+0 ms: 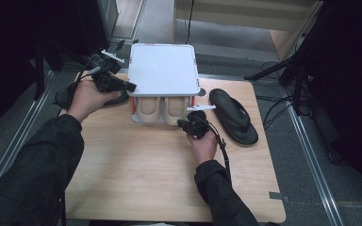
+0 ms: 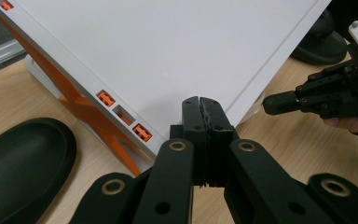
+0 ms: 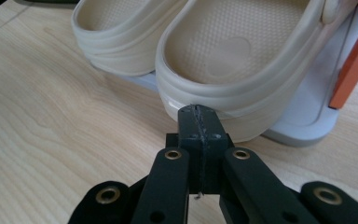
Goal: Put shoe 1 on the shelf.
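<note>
On table, two beige clogs [image 1: 162, 109], two black sandals [image 1: 234, 116], one rack [image 1: 163, 69].

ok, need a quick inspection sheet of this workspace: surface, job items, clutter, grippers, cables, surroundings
Surface: light wooden table, bare at the near side.
Job's things: white shoe rack with orange side braces; pair of beige clogs on its lower shelf, heels toward the person.
Clutter: black flip-flop right of the rack; another black sandal at its left.
Grippers: left gripper shut, at the rack's top corner; right gripper shut, tips against the nearer clog's heel.
Cables: black cable trails from the right gripper.
Surroundings: grey floor, dark stands, floor cables at right.
</note>
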The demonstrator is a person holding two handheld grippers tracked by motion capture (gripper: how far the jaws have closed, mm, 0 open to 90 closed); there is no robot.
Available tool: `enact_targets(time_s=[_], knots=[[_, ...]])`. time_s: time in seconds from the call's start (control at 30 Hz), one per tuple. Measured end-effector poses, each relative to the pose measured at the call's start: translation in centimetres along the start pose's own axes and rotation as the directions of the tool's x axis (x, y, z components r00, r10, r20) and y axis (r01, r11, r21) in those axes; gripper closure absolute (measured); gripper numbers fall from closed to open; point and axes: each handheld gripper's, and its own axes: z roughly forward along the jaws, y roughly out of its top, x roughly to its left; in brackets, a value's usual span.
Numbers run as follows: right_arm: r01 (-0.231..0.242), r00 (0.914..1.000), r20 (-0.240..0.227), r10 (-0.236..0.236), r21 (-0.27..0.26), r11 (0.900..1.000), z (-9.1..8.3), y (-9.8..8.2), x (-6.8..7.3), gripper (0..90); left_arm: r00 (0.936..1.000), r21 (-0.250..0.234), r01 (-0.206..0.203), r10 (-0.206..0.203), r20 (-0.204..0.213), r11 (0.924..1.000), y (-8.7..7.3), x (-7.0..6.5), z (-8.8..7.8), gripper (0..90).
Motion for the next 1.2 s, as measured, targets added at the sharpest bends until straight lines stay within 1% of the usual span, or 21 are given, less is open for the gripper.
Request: enact_targets(time_s=[0.33, 0.4, 0.47, 0.57, 0.67, 0.7, 0.8, 0.9, 0.97, 1.07, 1.13, 1.17, 1.2], knots=[[-0.004, 0.9999, 0.013, 0.004, 0.002, 1.0, 1.2, 0.9, 0.0, 90.0, 1.0, -0.003, 0.003, -0.003, 0.001, 1.0, 0.0, 0.0, 0.0, 90.0], [-0.025, 0.9997, 0.006, 0.025, -0.003, 1.0, 1.3, 1.0, -0.1, 90.0, 1.0, -0.005, 0.005, -0.005, -0.001, 1.0, -0.1, 0.1, 0.0, 90.0], [-0.028, 0.9996, 0.003, 0.028, -0.003, 1.0, 1.4, 1.0, -0.1, 90.0, 1.0, -0.006, 0.006, -0.006, 0.004, 1.0, -0.1, 0.1, 0.0, 90.0], [-0.016, 0.9998, 0.014, 0.016, 0.001, 1.0, 1.4, 1.1, 0.1, 90.0, 1.0, -0.008, 0.007, -0.007, 0.005, 0.9999, -0.1, 0.1, 0.0, 90.0], [-0.024, 0.9997, 0.01, 0.023, 0.007, 1.0, 1.3, 1.1, 0.1, 90.0, 1.0, 0.0, -0.005, 0.005, -0.003, 1.0, 0.0, 0.0, 0.0, 90.0], [-0.021, 0.9997, 0.01, 0.021, 0.009, 1.0, 1.2, 1.0, 0.2, 90.0, 1.0, -0.001, -0.005, 0.005, -0.004, 1.0, 0.0, 0.0, 0.0, 90.0], [-0.018, 0.9998, -0.011, 0.018, 0.007, 1.0, 0.6, 0.8, 0.3, 90.0, 0.9999, -0.004, -0.013, 0.013, -0.011, 0.9999, 0.0, -0.1, 0.0, 90.0], [0.01, 0.9998, -0.019, -0.01, 0.004, 1.0, -0.2, 0.5, 0.8, 90.0, 0.9999, -0.004, -0.009, 0.009, -0.011, 1.0, 0.0, -0.1, 0.0, 90.0], [0.011, 0.9994, -0.033, -0.011, -0.002, 1.0, -0.7, 0.3, 0.8, 90.0, 0.9999, -0.001, -0.005, 0.005, -0.015, 1.0, 0.0, -0.1, -0.1, 89.7], [0.014, 0.9986, -0.051, -0.014, 0.0, 1.0, -1.4, -0.1, 1.0, 90.0, 0.9998, 0.006, 0.001, -0.001, -0.021, 1.0, 0.0, -0.1, -0.3, 86.6], [0.021, 0.9982, -0.057, -0.022, -0.005, 1.0, -1.8, -0.4, 1.1, 89.2, 0.9998, 0.002, 0.015, -0.015, -0.013, 0.9999, 0.0, 0.0, -0.4, 83.4], [0.027, 0.9977, -0.061, -0.028, -0.008, 1.0, -2.0, -0.5, 1.1, 88.7, 0.9998, -0.001, 0.02, -0.02, 0.0, 0.9998, 0.0, 0.0, -0.5, 80.7], [0.027, 0.9972, -0.069, -0.027, -0.006, 1.0, -2.4, -0.6, 1.2, 87.5, 0.9999, -0.006, 0.017, -0.017, -0.003, 0.9998, 0.0, 0.0, -0.6, 76.2]])
